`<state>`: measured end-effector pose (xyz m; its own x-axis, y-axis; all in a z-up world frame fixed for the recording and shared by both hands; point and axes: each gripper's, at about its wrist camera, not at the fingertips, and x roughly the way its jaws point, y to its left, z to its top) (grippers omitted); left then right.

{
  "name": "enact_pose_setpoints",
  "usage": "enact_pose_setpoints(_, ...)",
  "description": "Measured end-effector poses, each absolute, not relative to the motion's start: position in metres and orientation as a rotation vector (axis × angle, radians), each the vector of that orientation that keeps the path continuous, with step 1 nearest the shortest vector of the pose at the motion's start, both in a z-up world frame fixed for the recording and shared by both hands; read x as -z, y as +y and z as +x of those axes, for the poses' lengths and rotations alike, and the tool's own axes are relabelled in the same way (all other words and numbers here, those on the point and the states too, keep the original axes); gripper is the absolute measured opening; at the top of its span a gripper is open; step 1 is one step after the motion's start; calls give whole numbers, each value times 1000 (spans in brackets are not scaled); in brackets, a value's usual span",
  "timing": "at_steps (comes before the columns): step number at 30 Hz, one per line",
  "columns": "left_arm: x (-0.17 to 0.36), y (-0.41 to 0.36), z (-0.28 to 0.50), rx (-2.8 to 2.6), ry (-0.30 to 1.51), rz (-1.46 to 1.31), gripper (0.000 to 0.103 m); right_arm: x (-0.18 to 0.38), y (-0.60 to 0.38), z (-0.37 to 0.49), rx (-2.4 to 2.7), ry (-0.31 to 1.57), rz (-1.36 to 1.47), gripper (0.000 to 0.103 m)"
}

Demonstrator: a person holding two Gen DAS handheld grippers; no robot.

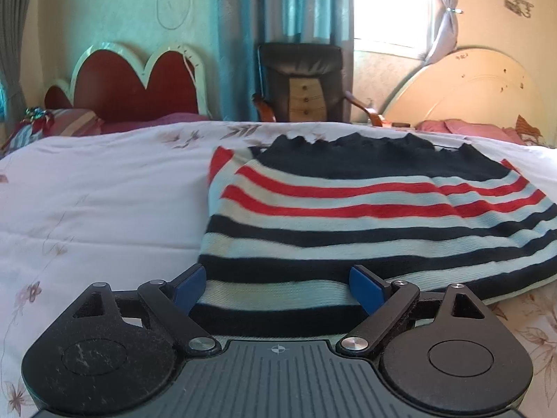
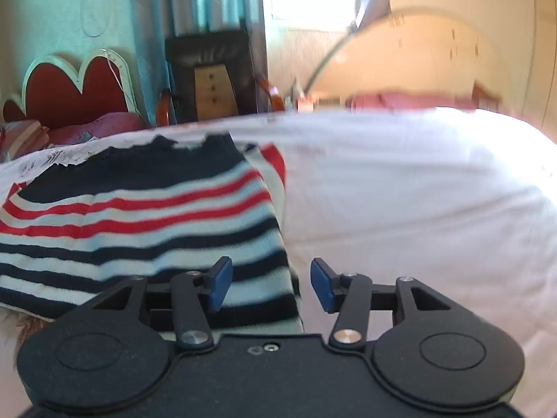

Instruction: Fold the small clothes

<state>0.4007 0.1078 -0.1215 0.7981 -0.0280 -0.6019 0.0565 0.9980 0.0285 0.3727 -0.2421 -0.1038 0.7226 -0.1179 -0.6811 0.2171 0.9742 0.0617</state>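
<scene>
The striped sweater (image 1: 365, 216) lies flat on the white floral bedspread (image 1: 97, 202), already doubled over, its navy part toward the far edge of the bed and its striped hem at the near edge. The left gripper (image 1: 278, 287) stands wide and released above the near left corner of the sweater; the fabric shows between its blue pads, but they do not press it. The right gripper (image 2: 271, 284) is also released, less wide, and hangs over the near right corner (its left pad above the knit, its right pad above bare bedspread). I judge that both are placed at the hem corners to take them for the next fold away from the person.
</scene>
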Motion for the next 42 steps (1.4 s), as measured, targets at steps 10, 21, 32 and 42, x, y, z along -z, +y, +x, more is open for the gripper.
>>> enact_pose_setpoints(10,145,133,404,6,710,-22,100,124,-240,355,171,819,94,7)
enact_pose_setpoints(21,98,86,377,87,553,69,95,89,-202,346,73,673,40,20)
enact_pose_setpoints(32,135,56,390,91,676,88,95,120,-131,369,-27,741,-68,39)
enact_pose_setpoints(42,145,78,389,82,680,106,99,127,-220,356,116,785,68,31)
